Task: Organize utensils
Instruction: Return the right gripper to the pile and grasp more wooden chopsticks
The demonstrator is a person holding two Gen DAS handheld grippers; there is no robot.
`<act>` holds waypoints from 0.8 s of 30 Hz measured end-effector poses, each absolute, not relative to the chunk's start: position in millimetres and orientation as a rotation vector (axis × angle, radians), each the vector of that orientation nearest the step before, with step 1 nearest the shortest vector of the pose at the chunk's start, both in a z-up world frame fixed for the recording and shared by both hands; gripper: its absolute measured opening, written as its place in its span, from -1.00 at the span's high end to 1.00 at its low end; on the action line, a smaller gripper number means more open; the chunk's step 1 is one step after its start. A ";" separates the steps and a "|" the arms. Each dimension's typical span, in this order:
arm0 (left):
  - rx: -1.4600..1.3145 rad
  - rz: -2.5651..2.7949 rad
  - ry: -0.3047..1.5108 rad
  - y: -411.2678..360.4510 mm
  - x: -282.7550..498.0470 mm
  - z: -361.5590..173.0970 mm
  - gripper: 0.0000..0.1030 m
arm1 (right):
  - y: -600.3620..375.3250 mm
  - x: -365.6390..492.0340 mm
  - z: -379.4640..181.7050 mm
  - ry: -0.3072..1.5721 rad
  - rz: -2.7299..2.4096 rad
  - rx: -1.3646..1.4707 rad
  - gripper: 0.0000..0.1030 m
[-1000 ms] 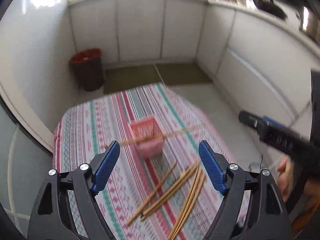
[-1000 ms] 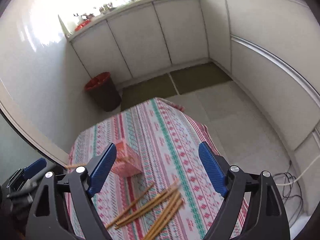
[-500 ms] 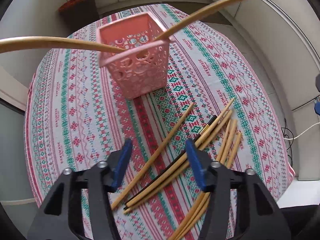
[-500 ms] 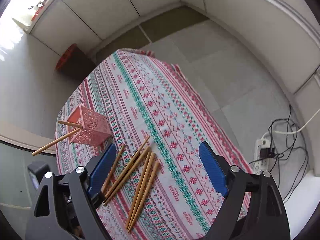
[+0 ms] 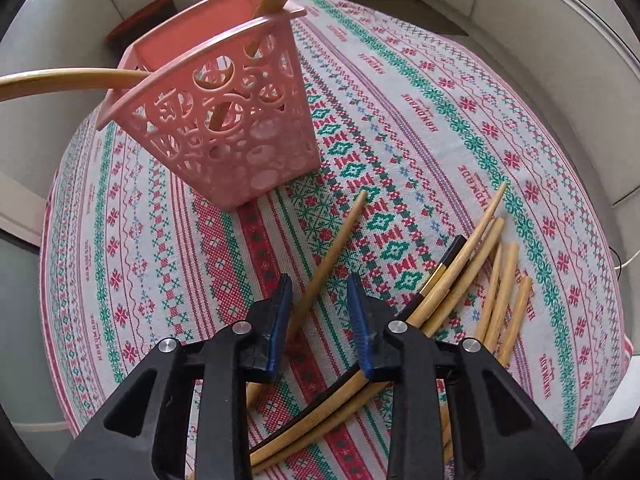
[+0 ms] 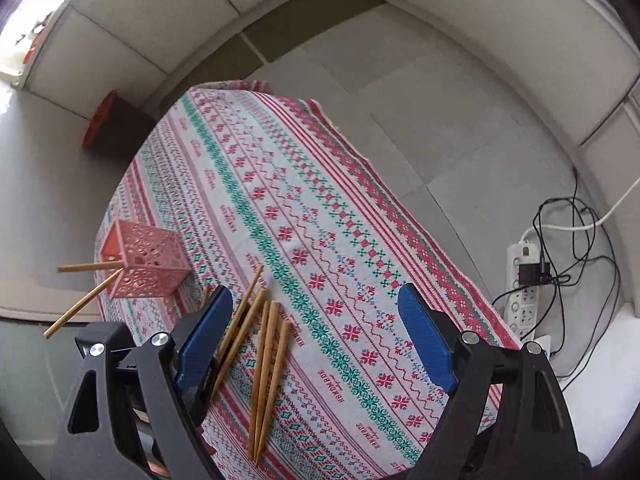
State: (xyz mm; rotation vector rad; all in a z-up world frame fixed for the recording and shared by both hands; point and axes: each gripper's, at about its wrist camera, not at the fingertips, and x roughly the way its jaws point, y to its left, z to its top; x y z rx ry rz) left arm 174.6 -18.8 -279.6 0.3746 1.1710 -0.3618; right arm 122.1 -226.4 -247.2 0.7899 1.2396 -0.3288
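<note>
1. Since dropping low a second ago, the left gripper (image 5: 318,312) has narrowed its blue pads around a lone bamboo chopstick (image 5: 332,256) on the patterned tablecloth (image 5: 440,120), not quite clamped.
2. Right gripper (image 6: 316,336) hangs released; the pink perforated plastic basket (image 5: 224,128) holds two already, so pickup's next.

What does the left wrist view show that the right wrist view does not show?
Only the left wrist view shows the left gripper, its jaws narrowly apart around a single chopstick, and a black-tipped chopstick. Only the right wrist view shows the open right gripper, a power strip and a red bin. Both show the pink basket holding two chopsticks and the patterned tablecloth.
</note>
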 end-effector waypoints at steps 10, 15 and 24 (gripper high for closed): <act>0.298 -0.397 1.085 18.7 141.3 -240.1 0.90 | -187.3 158.9 -292.1 1.272 -0.266 0.815 -0.60; 0.230 -0.426 0.980 45.3 115.8 -183.3 0.90 | -169.5 176.6 -295.5 1.215 -0.260 0.778 -0.55; 0.183 -0.464 0.911 51.2 98.8 -147.1 0.90 | -138.7 203.0 -314.2 1.190 -0.259 0.686 -0.53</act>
